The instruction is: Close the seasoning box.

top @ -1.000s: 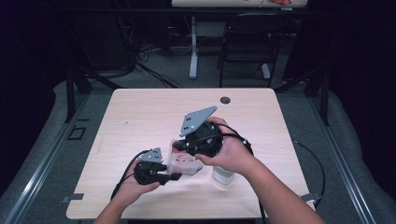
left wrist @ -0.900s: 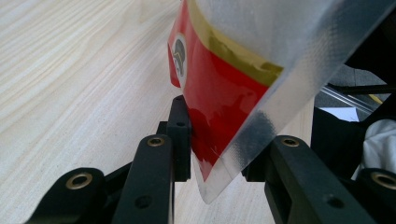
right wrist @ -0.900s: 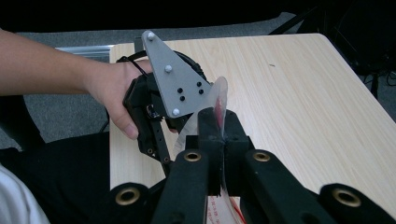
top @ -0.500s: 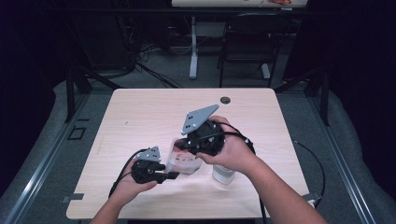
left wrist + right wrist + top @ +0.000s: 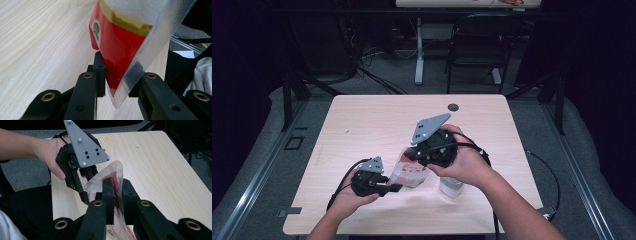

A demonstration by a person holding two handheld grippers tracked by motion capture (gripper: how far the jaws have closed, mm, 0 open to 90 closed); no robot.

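While the clear plastic pouch with red and gold print (image 5: 411,171) hangs just above the pale wooden table (image 5: 362,125), left gripper (image 5: 393,188) clamps its lower corner, jaws just closing. Right gripper (image 5: 115,195) straddles the pouch's upper edge, jaws just opening, narrow gap, pad contact unclear. White cylinder (image 5: 451,187) stands under right hand (image 5: 464,162).
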